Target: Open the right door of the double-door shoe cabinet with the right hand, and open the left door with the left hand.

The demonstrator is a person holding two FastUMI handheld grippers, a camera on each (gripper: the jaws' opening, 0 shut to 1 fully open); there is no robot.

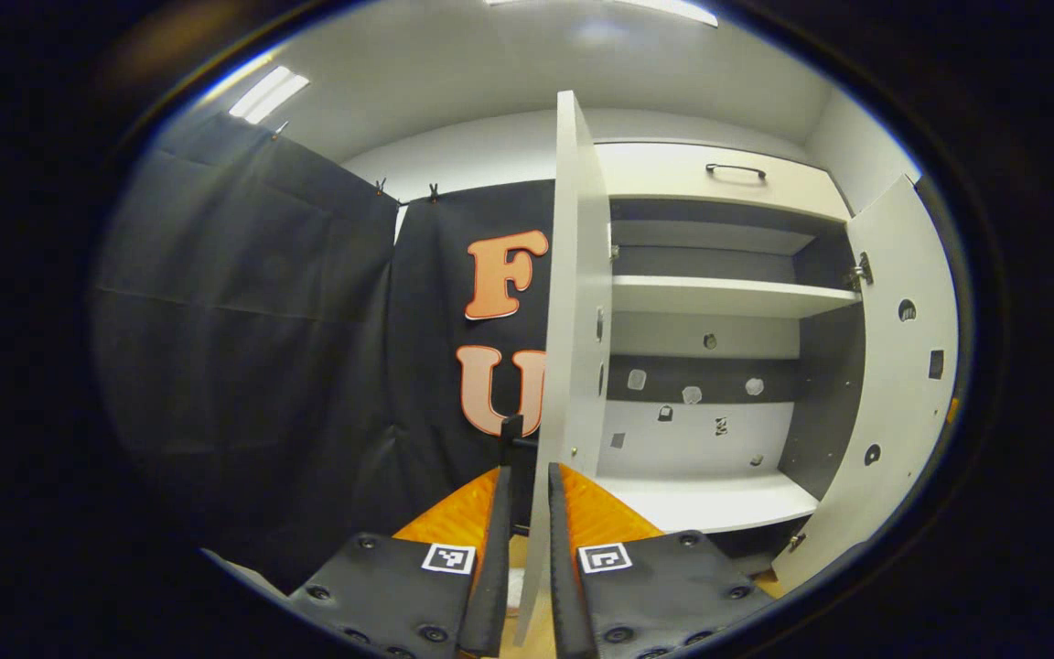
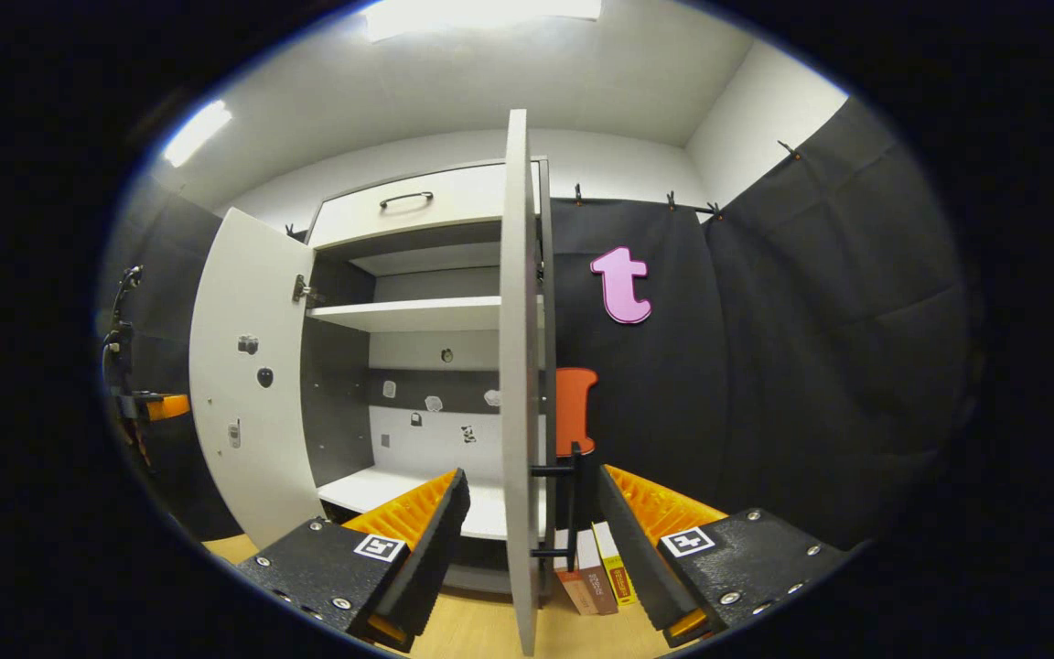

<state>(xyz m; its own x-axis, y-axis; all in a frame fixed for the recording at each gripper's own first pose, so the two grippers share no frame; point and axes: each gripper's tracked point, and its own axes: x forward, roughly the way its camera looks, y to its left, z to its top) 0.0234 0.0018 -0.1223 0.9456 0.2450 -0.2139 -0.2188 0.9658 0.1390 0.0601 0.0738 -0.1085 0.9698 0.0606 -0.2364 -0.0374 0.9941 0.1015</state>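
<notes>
Booth cabinet (image 1: pixel 719 297) — both doors stand upright, swung open toward cameras

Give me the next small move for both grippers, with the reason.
Probably let go and back away. The white left cabinet door stands edge-on, clamped in the left gripper; the white right cabinet door stands wide between the open right gripper's fingers. Both doors look fully open.

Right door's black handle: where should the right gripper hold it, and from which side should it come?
Probably the vertical bar of the handle, midway between its two mounts, where it stands off the right door. Come from the door's outer face, away from the shelves, one finger on each side of the bar.
</notes>
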